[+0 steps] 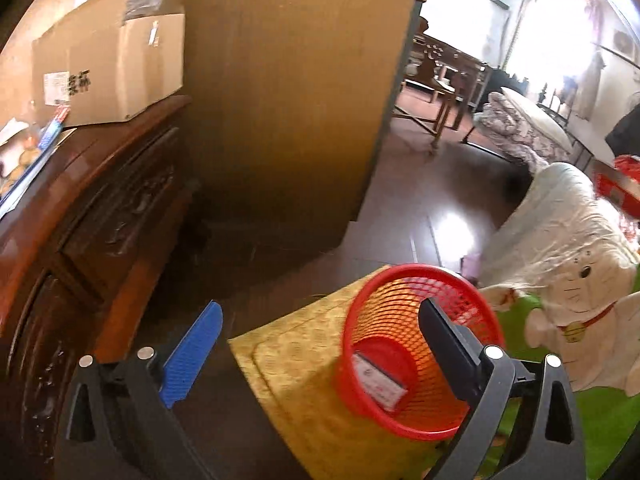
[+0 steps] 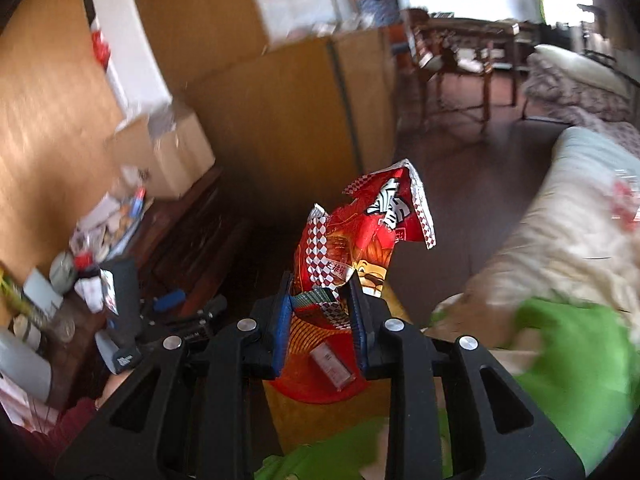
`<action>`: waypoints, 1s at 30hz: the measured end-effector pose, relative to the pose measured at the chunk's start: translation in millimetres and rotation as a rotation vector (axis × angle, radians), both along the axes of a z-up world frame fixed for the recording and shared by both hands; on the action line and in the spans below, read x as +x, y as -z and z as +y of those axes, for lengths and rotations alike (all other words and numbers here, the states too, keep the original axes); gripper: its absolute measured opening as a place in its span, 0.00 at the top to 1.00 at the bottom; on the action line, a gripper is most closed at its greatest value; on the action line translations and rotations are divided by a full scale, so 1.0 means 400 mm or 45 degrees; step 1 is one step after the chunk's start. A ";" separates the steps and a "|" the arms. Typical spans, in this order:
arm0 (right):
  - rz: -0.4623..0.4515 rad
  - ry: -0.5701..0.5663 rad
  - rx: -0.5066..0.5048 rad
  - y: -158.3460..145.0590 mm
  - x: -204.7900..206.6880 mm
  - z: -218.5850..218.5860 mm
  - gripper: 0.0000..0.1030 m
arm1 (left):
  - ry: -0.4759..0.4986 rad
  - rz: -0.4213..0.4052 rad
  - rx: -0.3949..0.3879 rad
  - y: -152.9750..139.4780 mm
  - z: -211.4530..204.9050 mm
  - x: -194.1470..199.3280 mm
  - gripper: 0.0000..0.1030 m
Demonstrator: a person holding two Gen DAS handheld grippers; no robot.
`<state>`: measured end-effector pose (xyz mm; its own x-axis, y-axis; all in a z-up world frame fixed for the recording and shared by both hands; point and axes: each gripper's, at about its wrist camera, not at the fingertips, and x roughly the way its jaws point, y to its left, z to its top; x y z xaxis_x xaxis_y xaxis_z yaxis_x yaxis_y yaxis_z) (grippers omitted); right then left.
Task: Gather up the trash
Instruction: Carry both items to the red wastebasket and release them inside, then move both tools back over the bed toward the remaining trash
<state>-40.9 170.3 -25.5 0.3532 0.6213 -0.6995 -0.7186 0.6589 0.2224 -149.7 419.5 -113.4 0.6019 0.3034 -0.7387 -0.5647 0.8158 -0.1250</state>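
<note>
Dark wooden floor [image 1: 400, 184] runs back past a tall wooden cabinet [image 1: 288, 92] in a cluttered room. Left tongs [image 1: 320, 332] stand spread wide with nothing between them, one finger reaching over the rim of a red mesh basket [image 1: 384, 312]. That basket sits on a yellow patterned cushion [image 1: 296, 360], and a small white-and-red packet [image 1: 378, 380] lies at its bottom. Right tongs [image 2: 320, 300] pinch a crumpled red snack wrapper [image 2: 368, 224] by its lower end, just above the same basket. Beside the cushion lie a white cat plush [image 1: 576, 312] and green fabric [image 2: 576, 364]. Farther left, a cardboard box [image 1: 108, 64] rests on a carved sideboard [image 1: 88, 216].
</note>
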 end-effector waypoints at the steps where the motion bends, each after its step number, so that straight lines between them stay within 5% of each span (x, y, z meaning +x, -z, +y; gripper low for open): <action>1: 0.020 -0.016 -0.018 0.011 0.001 0.022 0.71 | -0.009 0.005 0.004 0.003 0.008 -0.010 0.06; 3: 0.085 -0.053 -0.072 0.044 0.015 0.063 0.61 | -0.016 0.012 0.007 0.009 0.010 -0.015 0.06; 5: 0.127 -0.073 -0.103 0.071 0.023 0.083 0.37 | -0.014 0.023 0.007 0.017 0.013 -0.012 0.06; 15: 0.114 -0.045 -0.015 0.070 0.023 0.022 0.30 | 0.065 0.049 0.090 0.011 -0.069 0.040 0.06; 23: -0.026 0.102 0.100 0.001 0.013 -0.059 0.19 | 0.149 0.008 0.210 -0.073 -0.143 0.049 0.06; 26: -0.174 0.183 0.098 -0.054 -0.006 -0.110 0.06 | 0.172 -0.014 0.242 -0.112 -0.172 0.044 0.06; 30: -0.409 0.306 0.035 -0.134 -0.029 -0.202 0.07 | 0.217 -0.057 0.256 -0.169 -0.216 0.049 0.06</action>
